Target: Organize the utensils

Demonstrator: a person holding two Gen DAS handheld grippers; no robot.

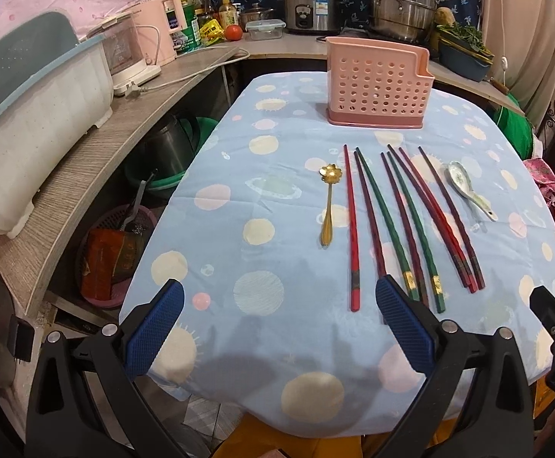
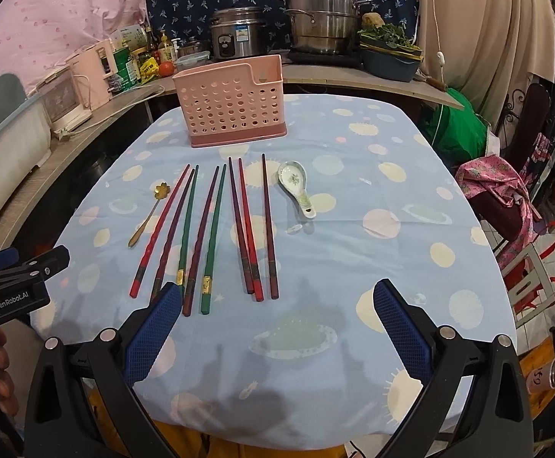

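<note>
A pink perforated utensil holder (image 1: 378, 86) (image 2: 231, 101) stands upright at the far end of the table. Several red, green and dark chopsticks (image 1: 403, 221) (image 2: 216, 229) lie side by side in front of it. A gold flower-bowl spoon (image 1: 327, 202) (image 2: 148, 215) lies left of them. A white ceramic spoon (image 1: 468, 189) (image 2: 296, 187) lies right of them. My left gripper (image 1: 279, 295) is open and empty above the near table edge. My right gripper (image 2: 277, 297) is open and empty, just short of the chopstick ends.
The table has a blue dotted cloth (image 1: 262, 229) (image 2: 353, 252). A counter at left holds a white tub (image 1: 37, 122) and appliances. Pots (image 2: 321, 19) and a rice cooker (image 2: 237, 34) stand behind. Chairs with cloth (image 2: 506, 198) stand at right.
</note>
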